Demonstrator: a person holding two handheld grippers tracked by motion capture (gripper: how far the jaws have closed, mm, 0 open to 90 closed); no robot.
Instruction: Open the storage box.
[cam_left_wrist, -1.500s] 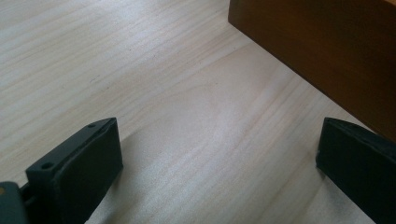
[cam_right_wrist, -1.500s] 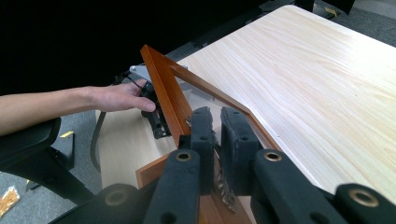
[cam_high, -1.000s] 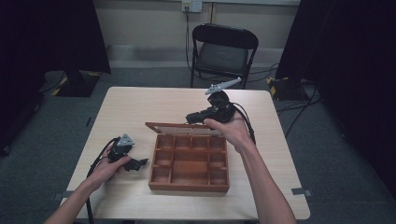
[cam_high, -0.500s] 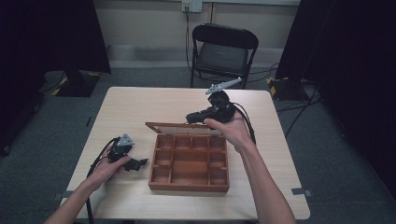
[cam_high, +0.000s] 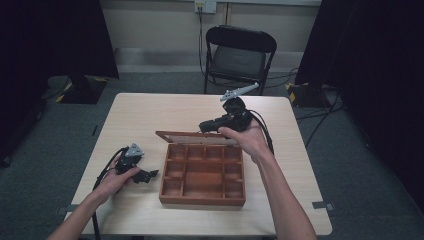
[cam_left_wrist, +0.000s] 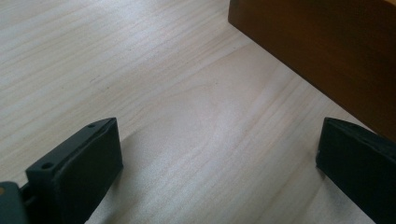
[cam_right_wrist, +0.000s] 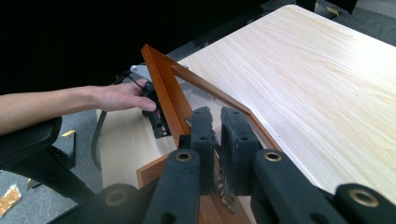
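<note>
Box: a wooden compartment box (cam_high: 202, 175) sits near the middle of the pale wood surface (cam_high: 150, 112), open, its dividers showing bare wood inside.
Lid: the glass-paned lid (cam_high: 195, 138) stands raised off the box's far edge, and the right claw view shows its wooden frame (cam_right_wrist: 163, 93) tilted up, with the pane clear enough to see the surface through it.
Right claw: the right claw (cam_high: 206, 125) is up at the lid's far rim, jaws drawn close together and clamped on the frame there; its own view has the two pads (cam_right_wrist: 204, 140) pinching the frame edge between them.
Right hand: the right hand (cam_high: 247, 137) wraps the claw body over the box's far right corner.
Left claw: the left claw (cam_high: 150, 174) lies low on the surface just beside the box's left wall, jaws spread wide with only bare surface between them, gripping nothing; its view has the box's dark side wall (cam_left_wrist: 327, 51) close by on one side.
Left hand: the left hand (cam_high: 117, 177) rests on the surface, holding that claw.
Beyond: a black folding chair (cam_high: 239, 55) stands past the far edge.
</note>
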